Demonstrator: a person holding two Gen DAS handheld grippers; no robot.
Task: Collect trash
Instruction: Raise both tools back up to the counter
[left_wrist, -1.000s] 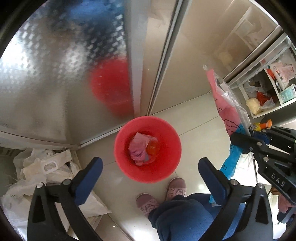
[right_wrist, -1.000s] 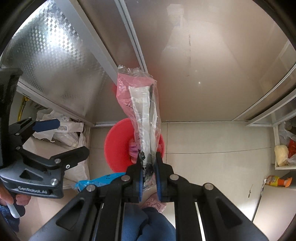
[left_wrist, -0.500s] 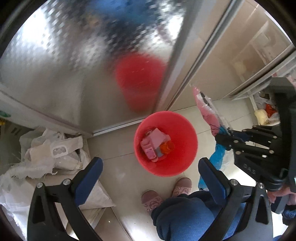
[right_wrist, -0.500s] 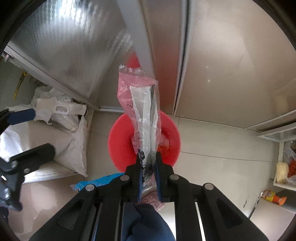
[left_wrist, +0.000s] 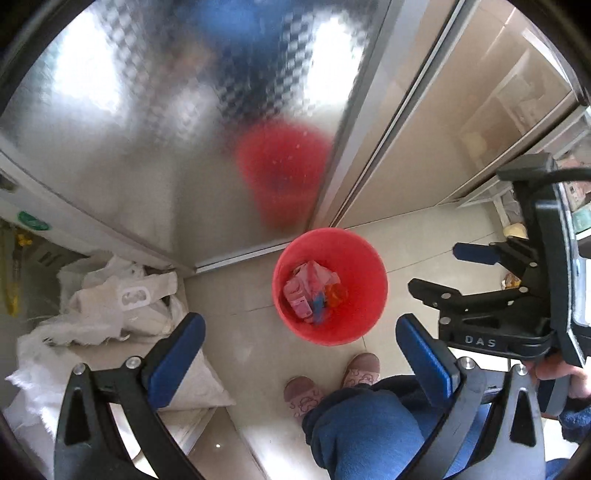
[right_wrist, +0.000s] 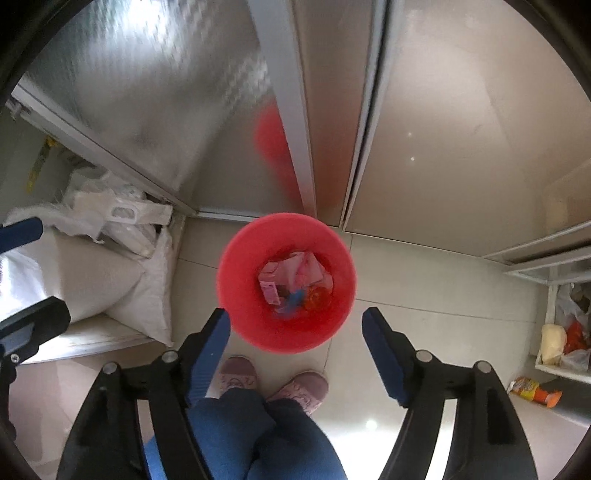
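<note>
Red plastic marks the target: the bin (right_wrist: 286, 282) stands on the tile floor close against the steel doors (right_wrist: 155, 92), with pink and blue wrappers (right_wrist: 293, 278) lying in its bottom. Both tools hang almost straight down over it. The right gripper (right_wrist: 295, 328) has just spread its jaws and nothing sits between them, so by my judgement a drop has just gone in. The left gripper (left_wrist: 301, 341) also stands wide and empty, a little to the bin's near side above the person's slippers (left_wrist: 334, 382). Little can go wrong with the bin itself. The risk lies in the next pickup: the white sacks (left_wrist: 110, 310) and the shelf clutter (right_wrist: 561, 339) sit close by and could be taken for trash. An orange packet (right_wrist: 533, 391), blurred at the frame's edge, may be what is left to collect.
</note>
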